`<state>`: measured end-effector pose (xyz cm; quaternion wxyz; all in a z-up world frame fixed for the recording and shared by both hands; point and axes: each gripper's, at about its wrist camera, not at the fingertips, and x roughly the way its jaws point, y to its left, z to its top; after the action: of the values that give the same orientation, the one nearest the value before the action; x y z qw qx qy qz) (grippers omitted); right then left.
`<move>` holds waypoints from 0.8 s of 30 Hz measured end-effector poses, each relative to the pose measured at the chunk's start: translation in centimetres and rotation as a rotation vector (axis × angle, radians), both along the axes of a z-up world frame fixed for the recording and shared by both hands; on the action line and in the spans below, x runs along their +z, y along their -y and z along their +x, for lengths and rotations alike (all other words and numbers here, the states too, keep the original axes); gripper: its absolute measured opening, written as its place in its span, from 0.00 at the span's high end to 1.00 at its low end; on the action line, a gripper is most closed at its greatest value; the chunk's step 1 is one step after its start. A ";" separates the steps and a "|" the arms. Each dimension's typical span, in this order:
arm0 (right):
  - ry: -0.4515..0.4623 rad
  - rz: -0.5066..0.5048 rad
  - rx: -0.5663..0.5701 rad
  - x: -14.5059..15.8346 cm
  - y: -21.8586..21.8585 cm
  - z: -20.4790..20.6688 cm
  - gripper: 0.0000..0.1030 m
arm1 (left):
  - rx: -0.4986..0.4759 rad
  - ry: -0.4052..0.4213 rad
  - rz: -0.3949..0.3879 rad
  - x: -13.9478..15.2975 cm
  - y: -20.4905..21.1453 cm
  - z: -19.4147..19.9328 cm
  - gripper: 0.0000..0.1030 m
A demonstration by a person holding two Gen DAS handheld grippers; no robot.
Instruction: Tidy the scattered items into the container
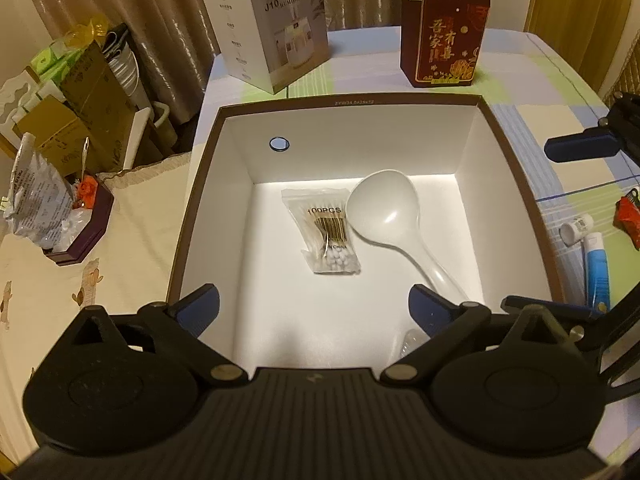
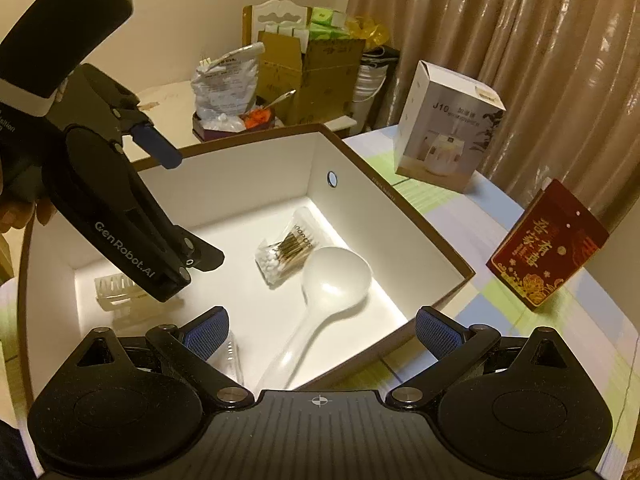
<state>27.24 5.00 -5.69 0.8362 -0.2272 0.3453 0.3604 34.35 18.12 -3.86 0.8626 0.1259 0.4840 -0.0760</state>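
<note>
My left gripper hangs over the near part of the container, its jaws spread wide with nothing between them. My right gripper sits over the container's near corner, jaws equally wide and empty.

Just under the jaws in the right wrist view, a clear plastic piece and a pale ribbed thing lie on the white floor of the box; I cannot tell what either is, as the glare washes them out. Further in, the white ladle lies flat, its bowl beside the packet of cotton swabs.

Still outside, on the bench to the right of the box, I see a blue-and-white tube, a small white bottle just beyond it, and a red wrapper at the frame edge. My guess is all three are light. The tube should be soft and likely to squash, so I would pinch it across its middle, gently. The bottle looks stiff, smooth and apt to roll; I would close on its body squarely. The wrapper is flimsy and needs a flat pinch.

Beyond the container stand a white humidifier carton and a dark red carton.
</note>
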 end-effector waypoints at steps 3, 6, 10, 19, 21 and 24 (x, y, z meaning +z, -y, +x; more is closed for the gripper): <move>0.005 0.004 0.000 0.3 0.3 -0.8 0.00 | 0.008 0.007 -0.003 0.3 0.1 -0.9 0.03; 0.008 0.010 0.002 0.6 0.7 -1.5 0.00 | 0.018 0.015 -0.005 0.7 0.1 -1.8 0.03; 0.014 0.026 0.003 1.1 1.3 -2.6 0.00 | 0.032 0.034 -0.012 1.5 0.2 -3.2 0.03; 0.017 0.065 0.029 2.2 2.9 -5.2 0.00 | 0.073 0.077 -0.011 3.2 0.7 -6.6 0.03; 0.016 0.072 0.039 2.4 3.4 -5.8 0.00 | 0.085 0.085 -0.012 3.6 0.9 -7.5 0.03; 0.013 0.084 0.048 2.7 4.2 -6.6 0.00 | 0.106 0.097 -0.017 4.1 1.0 -8.8 0.03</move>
<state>20.68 0.79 -2.96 0.8384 -0.2025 0.3190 0.3929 25.57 17.07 0.29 0.8890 0.0963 0.4468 -0.0282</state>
